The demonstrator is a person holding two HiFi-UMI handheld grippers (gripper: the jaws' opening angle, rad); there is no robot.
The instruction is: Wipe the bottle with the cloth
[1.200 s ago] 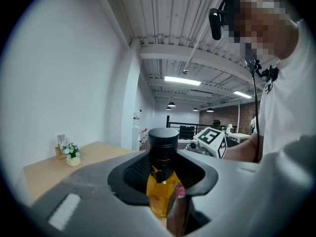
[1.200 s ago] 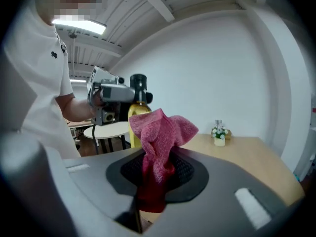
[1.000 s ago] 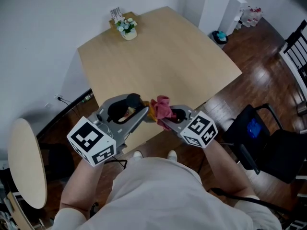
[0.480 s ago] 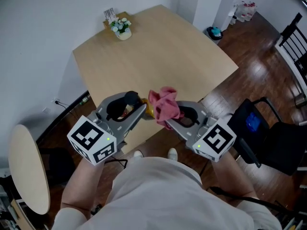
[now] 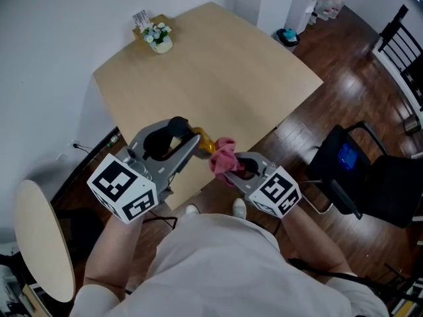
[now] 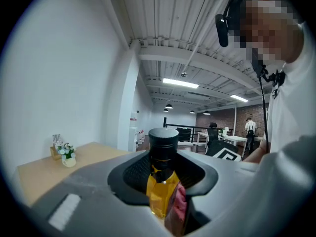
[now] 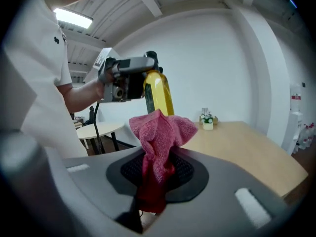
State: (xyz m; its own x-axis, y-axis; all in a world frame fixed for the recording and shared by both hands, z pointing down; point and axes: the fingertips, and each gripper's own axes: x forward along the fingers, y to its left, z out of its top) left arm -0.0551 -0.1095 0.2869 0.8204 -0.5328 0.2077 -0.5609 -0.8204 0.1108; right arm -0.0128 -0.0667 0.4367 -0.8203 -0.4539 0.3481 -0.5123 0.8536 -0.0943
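Observation:
A small bottle [image 5: 203, 142] of amber liquid with a black cap [image 6: 163, 138] is clamped in my left gripper [image 5: 187, 139], held in the air over the table's near edge. In the left gripper view the bottle [image 6: 161, 191] stands upright between the jaws. My right gripper [image 5: 235, 169] is shut on a pink cloth [image 5: 223, 155], which bunches up above the jaws [image 7: 160, 132]. The cloth sits just right of the bottle's lower part, close to it; I cannot tell whether they touch. In the right gripper view the bottle [image 7: 158, 94] shows behind the cloth.
A light wooden table [image 5: 211, 78] lies ahead, with a small flower pot [image 5: 158, 39] at its far corner. A round side table [image 5: 41, 240] stands at the left. A black chair [image 5: 360, 177] is on the dark wooden floor at the right.
The right gripper with the cloth rose alongside the bottle, then came back down and lower. The left gripper kept the bottle nearly still.

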